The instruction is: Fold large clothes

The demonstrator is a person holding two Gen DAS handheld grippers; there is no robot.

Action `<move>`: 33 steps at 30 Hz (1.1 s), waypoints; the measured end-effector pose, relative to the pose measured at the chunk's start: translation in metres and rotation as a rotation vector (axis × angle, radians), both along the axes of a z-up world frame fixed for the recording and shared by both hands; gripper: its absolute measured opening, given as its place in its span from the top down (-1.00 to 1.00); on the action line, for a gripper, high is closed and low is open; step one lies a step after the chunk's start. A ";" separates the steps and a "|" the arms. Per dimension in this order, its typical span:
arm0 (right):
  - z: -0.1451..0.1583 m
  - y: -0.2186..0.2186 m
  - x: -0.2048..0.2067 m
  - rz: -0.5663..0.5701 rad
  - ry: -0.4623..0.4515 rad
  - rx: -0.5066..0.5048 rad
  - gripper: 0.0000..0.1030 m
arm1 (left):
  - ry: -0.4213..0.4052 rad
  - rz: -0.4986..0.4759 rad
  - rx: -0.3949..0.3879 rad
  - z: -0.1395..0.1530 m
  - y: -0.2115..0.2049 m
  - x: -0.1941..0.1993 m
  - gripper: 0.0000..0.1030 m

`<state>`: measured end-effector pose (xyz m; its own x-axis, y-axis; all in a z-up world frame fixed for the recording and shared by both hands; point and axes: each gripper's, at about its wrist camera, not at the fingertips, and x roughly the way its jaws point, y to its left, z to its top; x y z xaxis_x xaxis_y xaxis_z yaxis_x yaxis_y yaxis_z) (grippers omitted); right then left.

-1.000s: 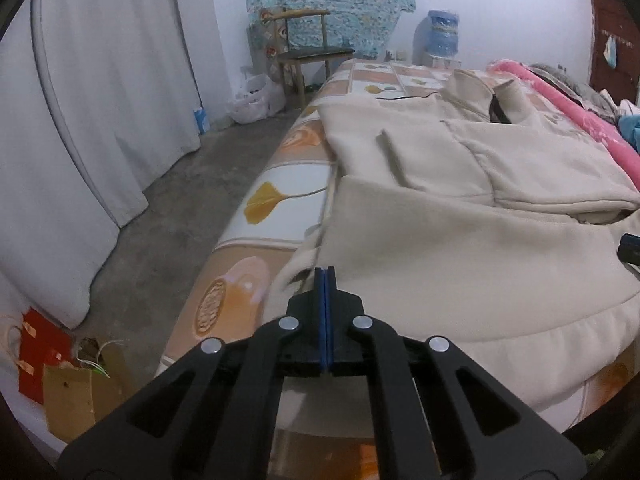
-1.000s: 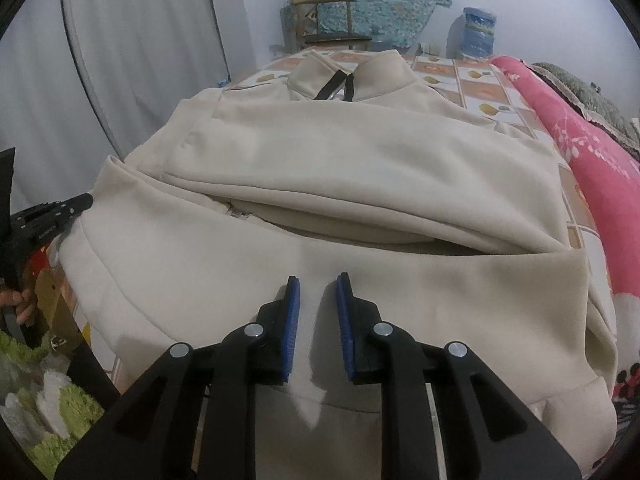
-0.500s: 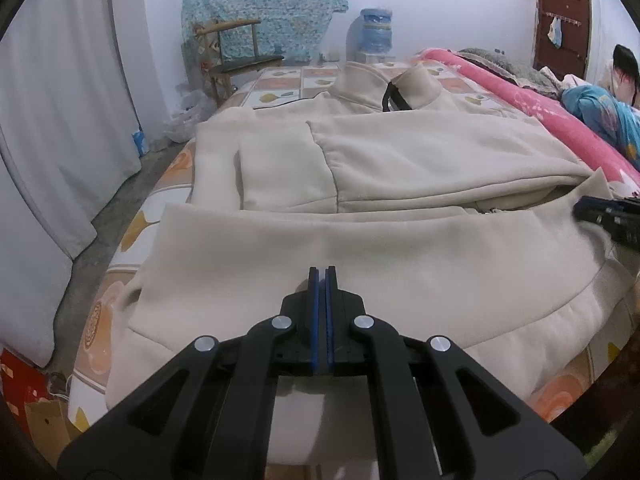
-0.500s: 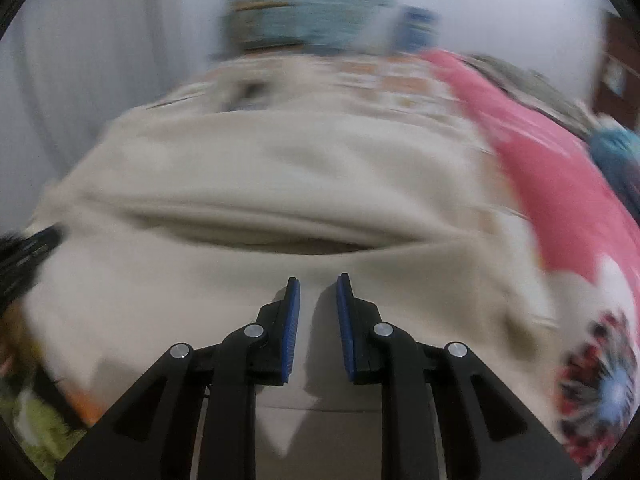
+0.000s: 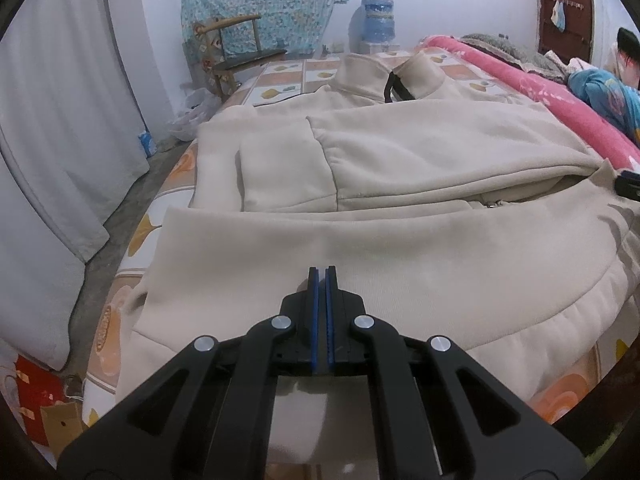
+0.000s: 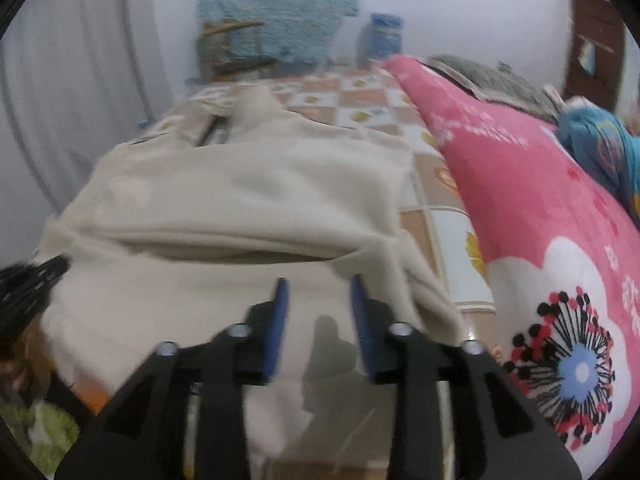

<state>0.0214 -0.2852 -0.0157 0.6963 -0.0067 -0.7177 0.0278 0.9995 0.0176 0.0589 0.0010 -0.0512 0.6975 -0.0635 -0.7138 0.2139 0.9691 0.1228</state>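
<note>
A large cream fleece jacket (image 5: 400,168) lies on the bed, collar at the far end, sleeves folded across the chest, hem folded up toward me. My left gripper (image 5: 321,276) is shut and empty, hovering over the folded hem near its left half. My right gripper (image 6: 319,286) is open and empty, over the jacket's (image 6: 240,200) right part, near its right edge. The right gripper's tip shows at the right edge of the left wrist view (image 5: 628,186). The left gripper shows at the left edge of the right wrist view (image 6: 28,284).
The bed has a checked orange and white sheet (image 5: 288,76). A pink flowered quilt (image 6: 540,208) lies along its right side. A person in blue (image 5: 608,88) lies at far right. A wooden chair (image 5: 236,48), water bottle (image 5: 378,20) and curtains (image 5: 60,120) stand beyond.
The right gripper has opened wider and swung right toward the jacket's right edge. The left gripper has turned from the bed's left edge to face the jacket and stays shut.
</note>
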 end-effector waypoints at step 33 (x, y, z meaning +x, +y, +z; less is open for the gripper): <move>-0.018 0.053 -0.017 0.141 0.049 -0.035 -0.48 | 0.032 0.129 0.162 0.006 -0.002 0.010 -0.07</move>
<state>0.0043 -0.2322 -0.0334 0.6561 0.0632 -0.7520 -0.1130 0.9935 -0.0151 0.0684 -0.0013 -0.0454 0.6694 0.1423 -0.7291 0.0955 0.9568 0.2745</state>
